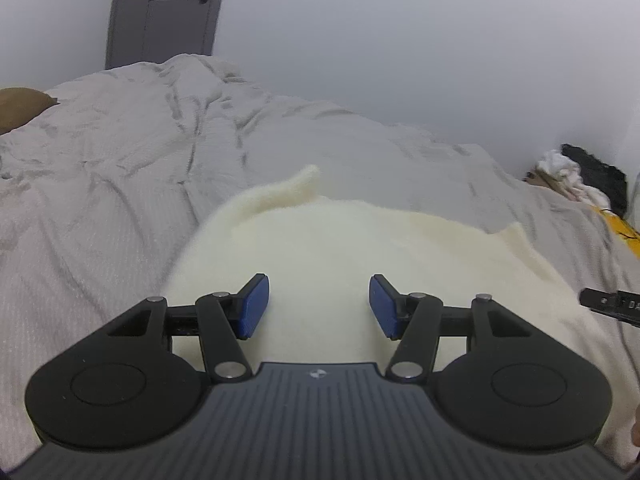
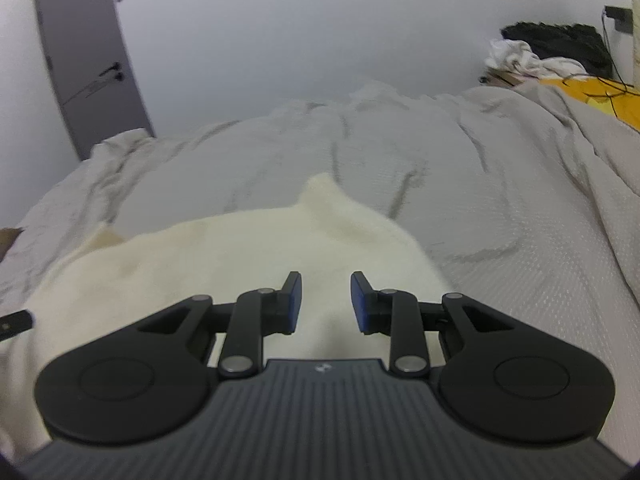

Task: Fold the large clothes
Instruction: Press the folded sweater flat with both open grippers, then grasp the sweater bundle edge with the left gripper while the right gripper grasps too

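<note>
A cream fleece garment [image 1: 332, 248] lies spread on the bed, filling the lower middle of the left wrist view, with a narrow end [image 1: 304, 178] sticking up at its far edge. The same garment [image 2: 240, 256] fills the lower left of the right wrist view, with a pointed corner [image 2: 320, 188] at its far side. My left gripper [image 1: 319, 304] hovers over the cloth with its blue pads wide apart and nothing between them. My right gripper [image 2: 325, 302] stands over the garment's right part, its jaws a smaller gap apart, gripping nothing.
A rumpled grey cover [image 1: 140, 152] spreads over the bed [image 2: 500, 240]. A brown pillow [image 1: 20, 108] lies at the far left. A heap of white and black clothes [image 2: 548, 52] and a yellow item [image 2: 600, 92] sit at the far right. A grey door [image 1: 164, 12] stands behind.
</note>
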`<action>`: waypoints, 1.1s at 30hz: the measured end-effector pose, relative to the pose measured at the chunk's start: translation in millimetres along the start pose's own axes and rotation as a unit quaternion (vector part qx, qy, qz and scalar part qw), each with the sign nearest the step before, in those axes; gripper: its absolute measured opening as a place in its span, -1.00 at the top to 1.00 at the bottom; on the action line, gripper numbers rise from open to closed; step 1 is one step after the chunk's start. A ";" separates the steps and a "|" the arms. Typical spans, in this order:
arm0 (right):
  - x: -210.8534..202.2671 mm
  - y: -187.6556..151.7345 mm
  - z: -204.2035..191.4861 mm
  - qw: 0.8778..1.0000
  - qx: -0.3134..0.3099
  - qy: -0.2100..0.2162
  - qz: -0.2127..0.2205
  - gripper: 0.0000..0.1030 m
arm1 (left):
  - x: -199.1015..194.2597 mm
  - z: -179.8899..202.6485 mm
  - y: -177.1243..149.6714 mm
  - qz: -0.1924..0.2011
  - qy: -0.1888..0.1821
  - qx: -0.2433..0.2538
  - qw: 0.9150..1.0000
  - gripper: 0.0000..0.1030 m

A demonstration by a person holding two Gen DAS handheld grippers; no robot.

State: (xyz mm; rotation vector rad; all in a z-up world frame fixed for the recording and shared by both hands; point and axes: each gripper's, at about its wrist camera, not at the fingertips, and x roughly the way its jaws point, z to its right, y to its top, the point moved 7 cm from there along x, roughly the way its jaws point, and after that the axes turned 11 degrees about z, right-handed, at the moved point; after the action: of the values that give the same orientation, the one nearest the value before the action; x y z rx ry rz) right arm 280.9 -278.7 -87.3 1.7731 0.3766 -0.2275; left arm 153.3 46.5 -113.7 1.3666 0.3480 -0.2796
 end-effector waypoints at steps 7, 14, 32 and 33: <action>-50.9 -9.3 -21.2 0.999 0.022 0.044 -0.005 0.41 | -48.4 21.1 -22.3 -0.005 -0.017 0.000 1.000 -0.21; -95.0 -27.9 -39.5 0.997 0.023 0.069 -0.013 0.39 | -89.7 44.6 -42.0 -0.010 -0.038 0.010 0.999 -0.23; -72.2 -96.1 -23.1 0.906 0.360 0.135 -0.176 -0.70 | -77.1 27.5 -72.5 -0.099 -0.086 -0.144 0.981 -0.88; -65.9 -101.6 -22.0 0.897 0.380 0.134 -0.184 -0.70 | -73.3 24.8 -74.2 -0.105 -0.088 -0.158 0.978 -0.88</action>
State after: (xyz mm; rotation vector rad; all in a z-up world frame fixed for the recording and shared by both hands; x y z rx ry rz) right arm 181.1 -245.6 -151.2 2.5061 0.9195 -0.4431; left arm 59.0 7.9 -147.1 0.9847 0.3727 -0.4955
